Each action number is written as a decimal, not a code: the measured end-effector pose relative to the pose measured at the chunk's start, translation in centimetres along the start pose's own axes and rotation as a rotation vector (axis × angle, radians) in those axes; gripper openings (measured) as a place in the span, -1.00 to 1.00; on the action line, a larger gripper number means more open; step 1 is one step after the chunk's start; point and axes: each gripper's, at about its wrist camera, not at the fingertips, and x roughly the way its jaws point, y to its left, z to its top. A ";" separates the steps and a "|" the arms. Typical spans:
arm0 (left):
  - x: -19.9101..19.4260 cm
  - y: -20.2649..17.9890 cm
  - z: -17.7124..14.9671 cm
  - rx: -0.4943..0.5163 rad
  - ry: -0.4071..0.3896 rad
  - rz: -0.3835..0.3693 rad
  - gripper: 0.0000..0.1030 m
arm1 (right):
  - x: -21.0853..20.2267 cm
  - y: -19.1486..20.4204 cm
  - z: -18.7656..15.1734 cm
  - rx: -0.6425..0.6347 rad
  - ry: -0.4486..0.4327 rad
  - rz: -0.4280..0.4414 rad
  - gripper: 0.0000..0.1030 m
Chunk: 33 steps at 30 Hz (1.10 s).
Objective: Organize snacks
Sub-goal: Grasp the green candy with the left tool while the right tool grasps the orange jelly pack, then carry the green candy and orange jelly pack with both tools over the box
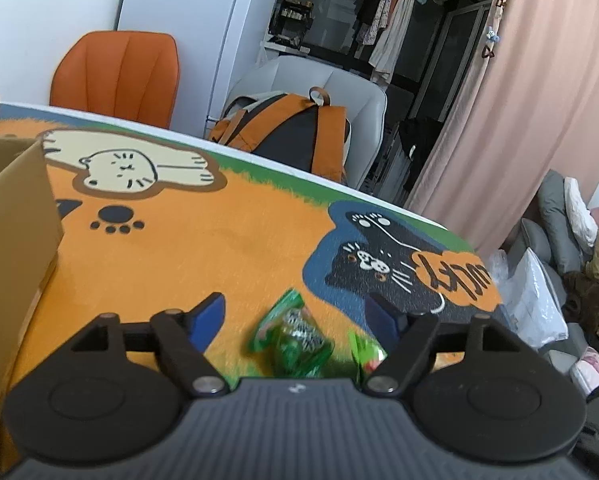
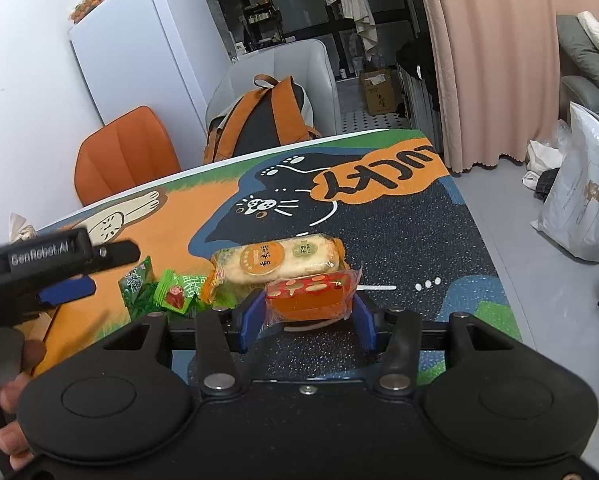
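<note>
My left gripper hangs open just above the table mat. A green candy packet lies loose on the mat between its blue fingers, touched by neither. A second green packet sits by the right finger. In the right wrist view my right gripper is shut on an orange-red snack packet, pads pressing both ends. A long rice cracker packet lies just beyond it. The green candies rest to the left, under the left gripper's blue finger.
A cardboard box stands at the table's left. Behind the cat-print mat are an orange chair and a white chair holding an orange backpack. A hand holds the left gripper. White bags lie on the floor at the right.
</note>
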 end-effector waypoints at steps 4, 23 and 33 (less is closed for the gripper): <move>1.3 -0.2 -0.3 0.006 0.017 0.031 0.47 | 0.4 -0.2 -0.2 0.003 0.014 0.000 -0.07; 1.1 0.3 -2.3 0.063 0.034 0.000 -0.23 | 0.1 0.0 0.1 0.006 0.002 -0.002 -0.07; -4.1 1.1 -0.7 0.058 -0.028 0.001 -0.23 | -2.1 2.3 0.6 -0.022 -0.041 0.030 -0.07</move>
